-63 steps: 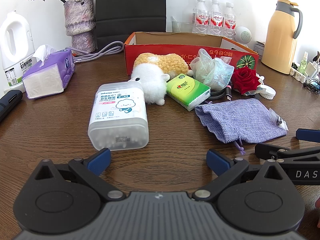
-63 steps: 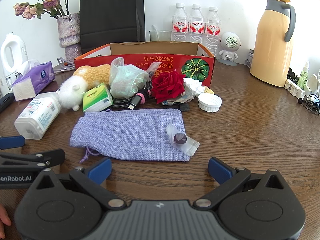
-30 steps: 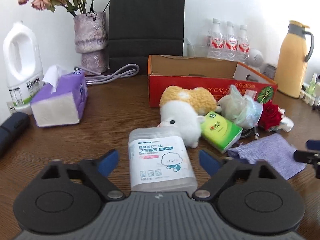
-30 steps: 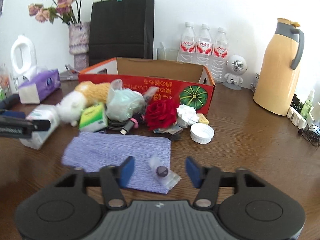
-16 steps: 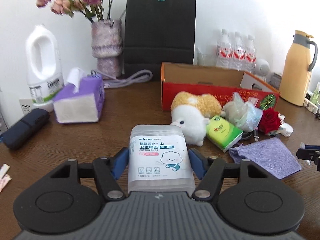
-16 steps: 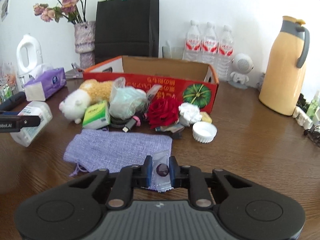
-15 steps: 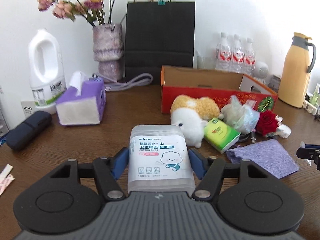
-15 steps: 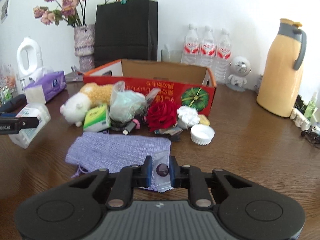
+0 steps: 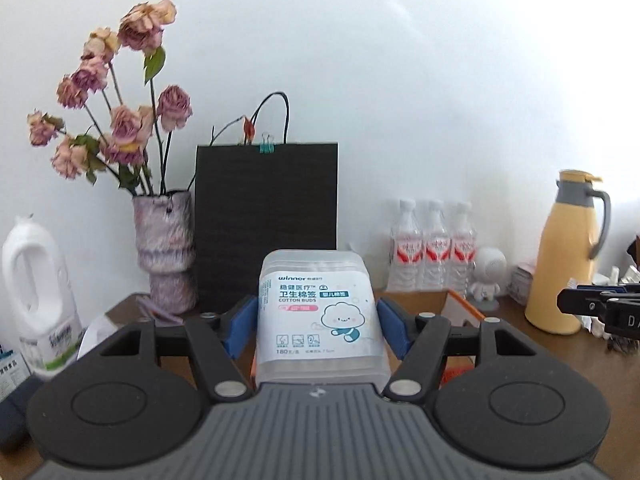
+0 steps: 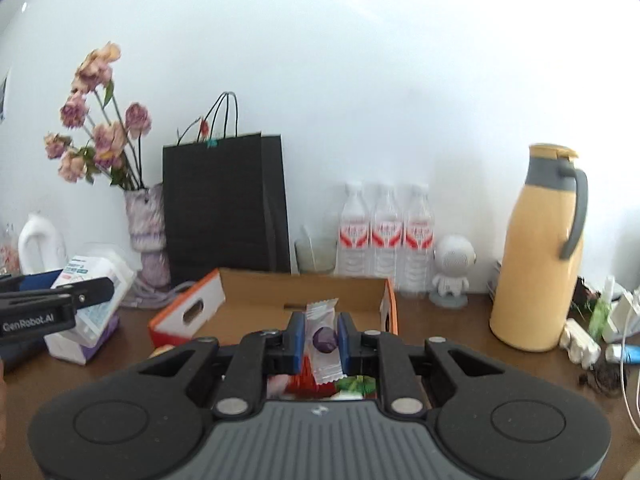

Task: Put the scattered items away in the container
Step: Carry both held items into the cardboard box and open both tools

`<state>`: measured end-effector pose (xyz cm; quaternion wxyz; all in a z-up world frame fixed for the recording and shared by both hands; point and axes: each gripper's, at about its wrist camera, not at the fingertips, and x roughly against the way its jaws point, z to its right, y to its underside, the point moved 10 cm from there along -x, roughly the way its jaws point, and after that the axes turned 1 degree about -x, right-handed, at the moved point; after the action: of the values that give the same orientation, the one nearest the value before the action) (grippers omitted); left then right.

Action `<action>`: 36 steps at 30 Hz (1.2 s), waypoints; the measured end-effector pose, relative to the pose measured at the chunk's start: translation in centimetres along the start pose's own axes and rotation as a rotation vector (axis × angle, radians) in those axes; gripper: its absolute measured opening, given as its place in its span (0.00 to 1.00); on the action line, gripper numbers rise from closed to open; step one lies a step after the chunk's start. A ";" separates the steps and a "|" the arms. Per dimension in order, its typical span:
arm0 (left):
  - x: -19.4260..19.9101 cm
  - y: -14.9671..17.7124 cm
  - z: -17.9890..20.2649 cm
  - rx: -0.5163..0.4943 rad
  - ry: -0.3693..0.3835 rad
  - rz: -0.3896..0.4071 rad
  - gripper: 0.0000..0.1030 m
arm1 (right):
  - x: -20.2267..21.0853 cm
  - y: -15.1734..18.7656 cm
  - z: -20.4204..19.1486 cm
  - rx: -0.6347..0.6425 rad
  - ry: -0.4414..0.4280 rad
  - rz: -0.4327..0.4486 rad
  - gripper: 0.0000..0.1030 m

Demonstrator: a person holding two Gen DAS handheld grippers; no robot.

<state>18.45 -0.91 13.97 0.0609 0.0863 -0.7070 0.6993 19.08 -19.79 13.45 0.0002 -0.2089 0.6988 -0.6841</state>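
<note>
My left gripper [image 9: 316,320] is shut on a clear cotton bud box [image 9: 320,312] and holds it up in the air; the box also shows in the right wrist view [image 10: 100,284]. My right gripper [image 10: 319,338] is shut on a wrapped candy [image 10: 323,338] with a purple sweet inside, lifted in front of the open orange cardboard box [image 10: 280,300]. Only the cardboard box's far rim [image 9: 452,304] shows in the left wrist view. The other scattered items are hidden below both grippers.
Behind the box stand a black paper bag [image 10: 224,204], a vase of dried roses [image 10: 144,232], three water bottles [image 10: 386,232], a small white speaker [image 10: 452,272] and a yellow thermos [image 10: 536,252]. A white detergent jug [image 9: 36,292] stands at the left.
Both grippers have risen and tilted up from the table, each carrying its item. The right gripper now sits close over the cardboard box.
</note>
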 end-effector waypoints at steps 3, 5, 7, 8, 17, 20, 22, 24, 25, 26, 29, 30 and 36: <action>-4.5 -3.0 -0.1 -0.018 -0.019 0.030 0.65 | -4.2 -4.4 0.8 -0.009 -0.014 0.025 0.15; -7.8 -3.4 -0.2 -0.031 -0.024 0.010 0.65 | -7.4 -5.8 1.3 -0.003 -0.016 0.004 0.15; -11.5 -2.8 -0.2 -0.025 0.009 -0.064 0.65 | -11.3 -6.2 1.8 0.029 -0.023 -0.055 0.15; -13.6 -2.3 0.0 -0.040 0.029 -0.121 0.65 | -13.3 -6.1 1.9 0.035 -0.039 -0.098 0.16; -28.0 5.4 -0.3 -0.112 0.057 -0.598 0.65 | -31.1 0.9 3.9 0.033 -0.054 -0.721 0.16; -30.4 8.2 -0.4 -0.124 0.046 -0.683 0.65 | -34.4 4.1 5.1 0.022 0.002 -0.821 0.16; -31.5 9.2 -0.4 -0.132 0.046 -0.713 0.65 | -35.9 5.7 5.2 0.039 0.019 -0.859 0.16; -32.2 9.9 -0.6 -0.137 0.044 -0.736 0.65 | -36.7 7.0 5.0 0.071 0.032 -0.876 0.16; -32.4 10.3 -0.7 -0.139 0.042 -0.743 0.66 | -36.9 7.5 4.9 0.102 0.038 -0.879 0.16; -32.6 10.6 -0.9 -0.145 0.039 -0.749 0.66 | -37.1 7.9 4.9 0.133 0.051 -0.883 0.16; -32.7 11.1 -1.3 -0.184 0.025 -0.736 0.66 | -37.4 8.6 5.3 0.200 0.109 -0.877 0.17; -32.6 11.0 -1.3 -0.204 0.022 -0.726 0.67 | -37.4 8.6 5.2 0.211 0.116 -0.873 0.21; -31.2 9.4 -1.7 -0.173 0.042 -0.741 0.80 | -35.9 7.2 4.6 0.115 0.084 -0.868 0.58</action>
<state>46.90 2.01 -1.67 0.3311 0.3163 -0.6830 0.5691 51.08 -13.87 -3.98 -0.3039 -0.4549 0.5066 -0.6664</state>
